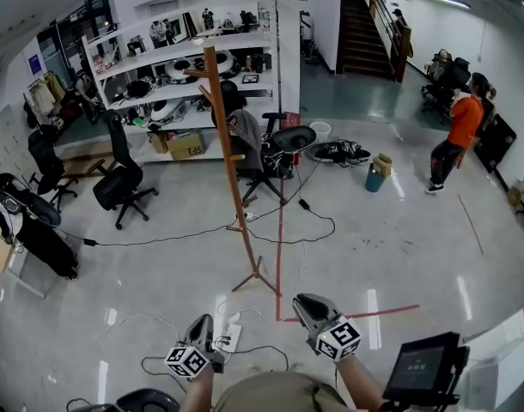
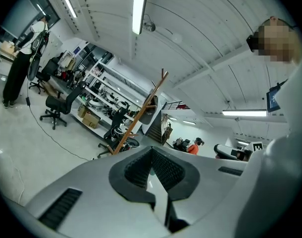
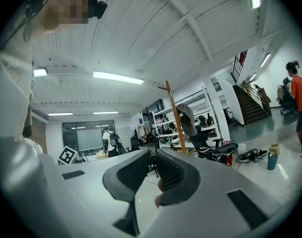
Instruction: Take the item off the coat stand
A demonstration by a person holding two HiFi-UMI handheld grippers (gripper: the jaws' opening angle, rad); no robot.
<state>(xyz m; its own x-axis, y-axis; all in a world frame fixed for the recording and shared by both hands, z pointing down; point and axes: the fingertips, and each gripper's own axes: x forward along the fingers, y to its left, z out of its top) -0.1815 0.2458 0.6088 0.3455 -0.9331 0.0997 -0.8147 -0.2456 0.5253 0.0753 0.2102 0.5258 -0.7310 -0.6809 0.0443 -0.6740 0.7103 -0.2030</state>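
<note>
Grey garment (image 1: 246,134) hanging on coat stand (image 1: 230,178), untouched.

Wooden coat stand (image 1: 230,157) upright mid-floor on splayed feet, a grey garment (image 1: 247,137) hanging on it about halfway up. Left gripper (image 1: 202,323) and right gripper (image 1: 307,305) low in frame, side by side, both well short of the stand. Red tape line (image 1: 279,256) runs past the base. Behind: black office chair (image 1: 120,183), white shelves (image 1: 176,54), stairs (image 1: 362,28). Person in an orange top (image 1: 458,136) far right. Dark screen (image 1: 423,367) bottom right.
</note>
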